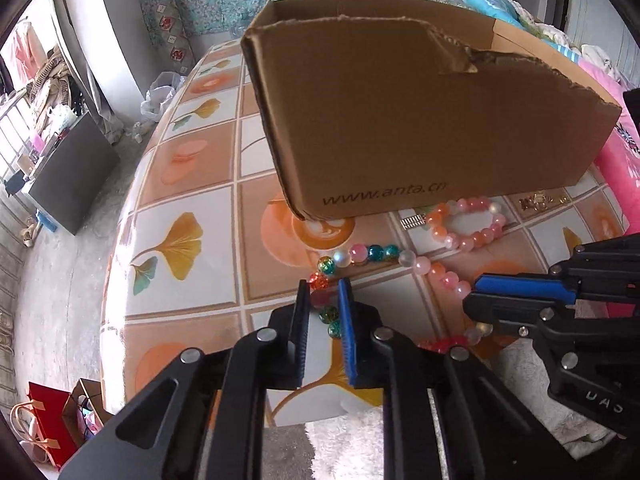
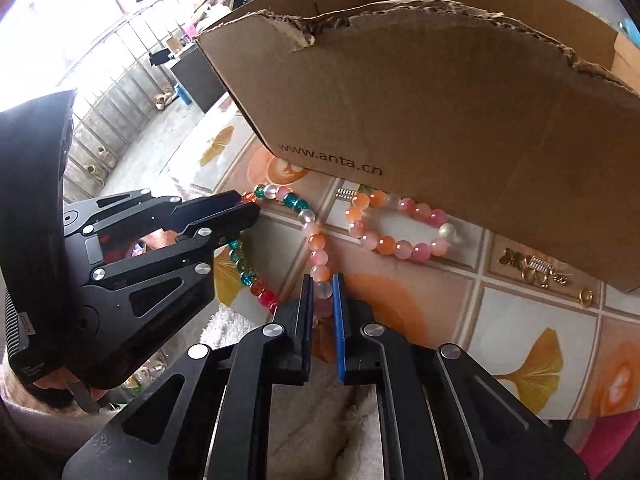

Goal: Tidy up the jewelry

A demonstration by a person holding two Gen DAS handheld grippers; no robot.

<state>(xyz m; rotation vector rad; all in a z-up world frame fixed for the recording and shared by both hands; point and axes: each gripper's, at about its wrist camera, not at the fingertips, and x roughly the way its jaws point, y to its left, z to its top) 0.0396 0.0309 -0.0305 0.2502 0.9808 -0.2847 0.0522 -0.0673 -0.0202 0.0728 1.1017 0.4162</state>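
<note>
Lying in a loop on the table (image 1: 192, 168) before the box (image 1: 400, 120), the necklace (image 1: 376, 254) runs left to right; left gripper (image 1: 325, 294) and right gripper (image 2: 322, 288) each pinch its beads.

Two grippers show: the left gripper (image 1: 325, 296) at six o'clock in its own view, the right gripper (image 2: 322, 292) at six in its view. One box (image 1: 420, 120) sits at twelve. Two bead strings lie on the table (image 1: 192, 184): a long necklace (image 2: 316, 240) at centre and a smaller bracelet (image 2: 400, 232) toward three. One gold trinket cluster (image 2: 540, 270) lies at four, one small silver piece (image 2: 346, 194) at centre.
</note>
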